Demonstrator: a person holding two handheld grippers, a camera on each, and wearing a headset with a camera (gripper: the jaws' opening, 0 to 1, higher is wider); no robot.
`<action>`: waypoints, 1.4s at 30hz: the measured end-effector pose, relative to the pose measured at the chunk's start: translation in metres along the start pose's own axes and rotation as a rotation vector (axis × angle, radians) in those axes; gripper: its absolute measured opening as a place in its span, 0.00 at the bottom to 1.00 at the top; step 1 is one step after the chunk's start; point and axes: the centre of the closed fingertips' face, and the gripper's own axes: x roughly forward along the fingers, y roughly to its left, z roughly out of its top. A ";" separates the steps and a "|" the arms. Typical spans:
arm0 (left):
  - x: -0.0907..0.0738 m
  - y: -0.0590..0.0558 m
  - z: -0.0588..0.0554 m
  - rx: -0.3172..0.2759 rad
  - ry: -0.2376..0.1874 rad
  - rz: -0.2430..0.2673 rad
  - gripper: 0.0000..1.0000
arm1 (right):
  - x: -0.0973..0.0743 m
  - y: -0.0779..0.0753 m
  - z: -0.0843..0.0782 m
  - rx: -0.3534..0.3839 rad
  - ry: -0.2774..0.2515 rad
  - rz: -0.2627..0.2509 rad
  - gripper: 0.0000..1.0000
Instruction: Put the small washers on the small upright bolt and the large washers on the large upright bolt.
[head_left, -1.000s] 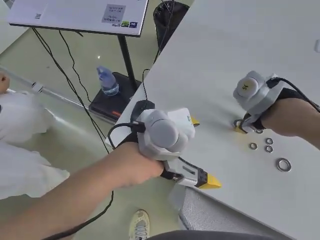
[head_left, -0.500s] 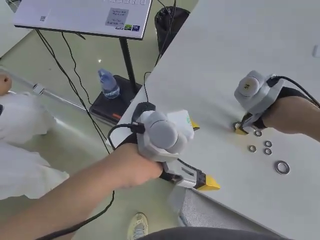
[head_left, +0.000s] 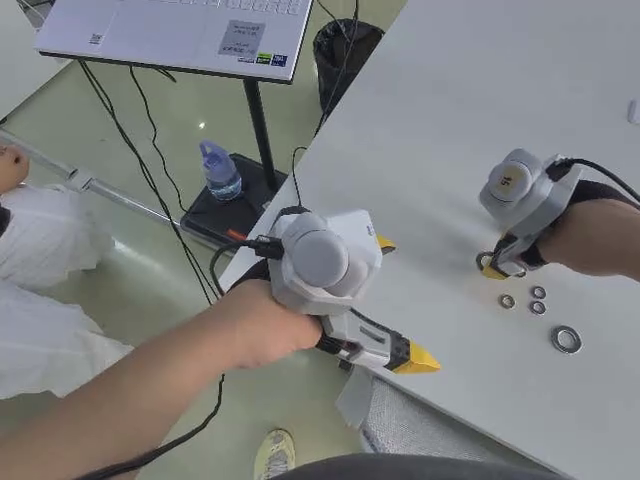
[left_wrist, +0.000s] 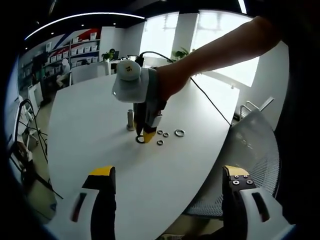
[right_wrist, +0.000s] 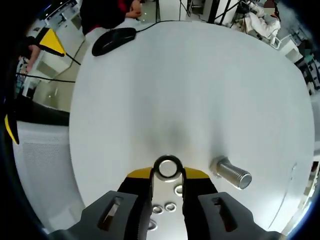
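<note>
My right gripper (right_wrist: 168, 176) is shut on a large washer (right_wrist: 168, 159), which stands on edge between the yellow tips. A grey upright bolt (right_wrist: 231, 173) stands just to the right of it. In the left gripper view, the right gripper (left_wrist: 143, 136) holds that washer (left_wrist: 140, 139) just in front of the bolt (left_wrist: 130, 120). Three small washers (head_left: 507, 301) and another large washer (head_left: 566, 340) lie flat on the white table (head_left: 450, 120) beside the right gripper (head_left: 493, 266). At the table's near edge my left gripper (head_left: 400, 300) hangs open with nothing between its fingers.
A mesh chair back (head_left: 400, 425) sits under the table's near edge. Left of the table, a laptop on a stand (head_left: 180, 35), a water bottle (head_left: 220, 168), a black bin (head_left: 345, 45) and cables stand on the floor. A black mouse (right_wrist: 114, 40) lies far across the table.
The right gripper has closed on the large washer and raised it slightly off the table. The left gripper has stayed at the near edge; the head camera has shifted a little.
</note>
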 end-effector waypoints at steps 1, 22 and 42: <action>0.000 0.000 0.000 0.002 0.001 0.002 0.89 | -0.002 0.000 -0.001 0.002 -0.002 0.000 0.21; 0.005 0.009 0.010 -0.005 -0.039 0.048 0.99 | -0.035 -0.004 -0.024 0.061 -0.016 0.000 0.22; 0.010 0.019 0.022 -0.011 -0.092 0.080 0.99 | -0.062 -0.028 -0.029 0.130 -0.058 -0.015 0.22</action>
